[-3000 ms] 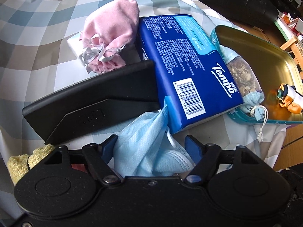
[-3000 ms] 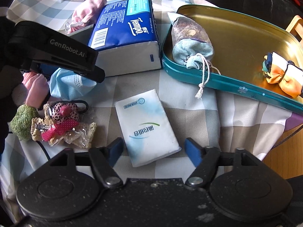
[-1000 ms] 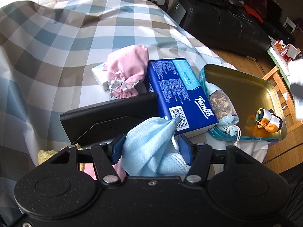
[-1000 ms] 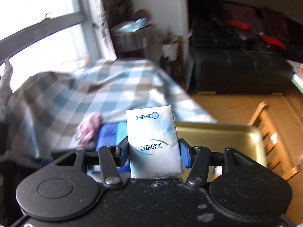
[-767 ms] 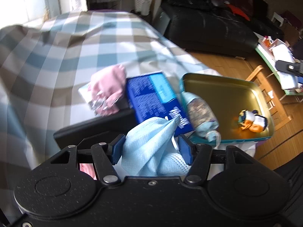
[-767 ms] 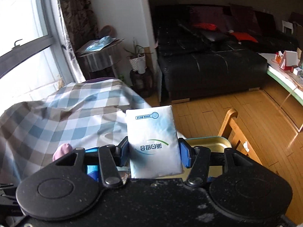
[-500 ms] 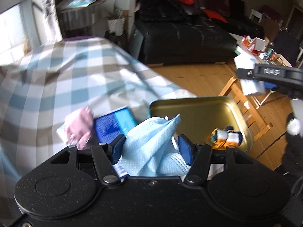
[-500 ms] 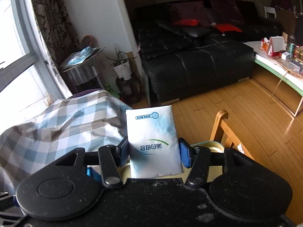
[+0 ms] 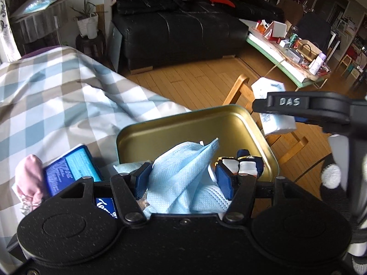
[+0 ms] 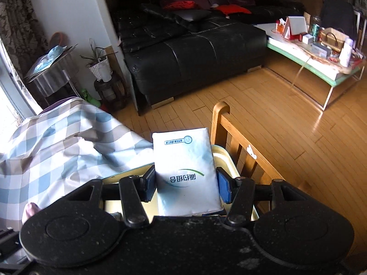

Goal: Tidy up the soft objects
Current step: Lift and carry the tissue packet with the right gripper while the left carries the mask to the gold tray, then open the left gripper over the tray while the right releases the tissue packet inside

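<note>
My left gripper (image 9: 182, 178) is shut on a crumpled light blue face mask (image 9: 183, 176) and hangs over the near end of the gold tin tray (image 9: 183, 128). An orange, white and navy cloth bow (image 9: 246, 162) lies in the tray behind the right finger. My right gripper (image 10: 185, 183) is shut on a white tissue pack (image 10: 185, 171), held above the tray's far corner (image 10: 223, 158). In the left wrist view that right gripper (image 9: 275, 112) shows at the right with the pack (image 9: 270, 89) in it.
The checked tablecloth (image 9: 57, 96) covers the table at the left. A blue Tempo tissue pack (image 9: 73, 167) and a pink pouch (image 9: 28, 176) lie beside the tray. A wooden chair (image 10: 238, 137) stands just past the table edge, with a black sofa (image 10: 195, 45) and a cluttered low table (image 10: 321, 55) beyond.
Both grippers have lifted their loads off the cloth and swung right toward the tray. The left one with the mask now hangs over the tray, and the right gripper has come into its view.
</note>
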`<state>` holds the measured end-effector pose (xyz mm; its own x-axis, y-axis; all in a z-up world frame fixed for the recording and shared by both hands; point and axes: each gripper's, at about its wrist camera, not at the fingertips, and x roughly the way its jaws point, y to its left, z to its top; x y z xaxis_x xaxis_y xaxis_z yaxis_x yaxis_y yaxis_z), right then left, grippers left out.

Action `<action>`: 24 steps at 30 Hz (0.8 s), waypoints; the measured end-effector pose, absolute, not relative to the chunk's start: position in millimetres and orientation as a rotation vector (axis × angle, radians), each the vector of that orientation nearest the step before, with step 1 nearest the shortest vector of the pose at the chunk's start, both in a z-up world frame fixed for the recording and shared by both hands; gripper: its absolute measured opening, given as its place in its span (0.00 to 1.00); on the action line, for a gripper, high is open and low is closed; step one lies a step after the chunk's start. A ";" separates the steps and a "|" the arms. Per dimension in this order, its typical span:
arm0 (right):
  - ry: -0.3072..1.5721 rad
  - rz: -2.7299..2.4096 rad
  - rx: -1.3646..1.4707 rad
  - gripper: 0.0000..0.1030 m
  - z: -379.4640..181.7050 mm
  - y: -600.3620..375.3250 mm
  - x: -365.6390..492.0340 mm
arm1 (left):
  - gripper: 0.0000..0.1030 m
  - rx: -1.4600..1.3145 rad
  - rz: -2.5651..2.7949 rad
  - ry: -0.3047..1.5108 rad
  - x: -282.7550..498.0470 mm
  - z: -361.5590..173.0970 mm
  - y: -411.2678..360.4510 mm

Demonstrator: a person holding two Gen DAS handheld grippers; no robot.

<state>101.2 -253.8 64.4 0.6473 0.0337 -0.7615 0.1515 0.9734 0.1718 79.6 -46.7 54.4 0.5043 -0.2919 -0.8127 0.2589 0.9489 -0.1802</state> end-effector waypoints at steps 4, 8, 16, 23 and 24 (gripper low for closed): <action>0.899 -0.069 0.253 0.51 59.2 -255.5 104.5 | 0.56 -0.085 -0.362 1.005 87.5 46.2 -46.5; 0.928 -0.064 0.229 0.51 54.8 -246.8 108.0 | 0.62 -0.102 -0.352 1.018 90.6 38.6 -46.3; 0.936 -0.049 0.217 0.51 55.2 -243.7 105.6 | 0.69 -0.157 -0.317 1.029 93.8 38.8 -34.4; 0.946 -0.069 0.223 0.51 54.5 -247.5 106.7 | 0.69 -0.156 -0.308 1.037 92.3 39.2 -34.6; 0.946 -0.072 0.225 0.52 54.3 -247.7 107.0 | 0.69 -0.154 -0.309 1.039 92.8 38.5 -34.6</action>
<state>107.0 -247.7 54.3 0.5841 0.0374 -0.8108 0.1593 0.9742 0.1597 92.8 -34.6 38.5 0.4693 -0.3236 -0.8216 0.1785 0.9460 -0.2706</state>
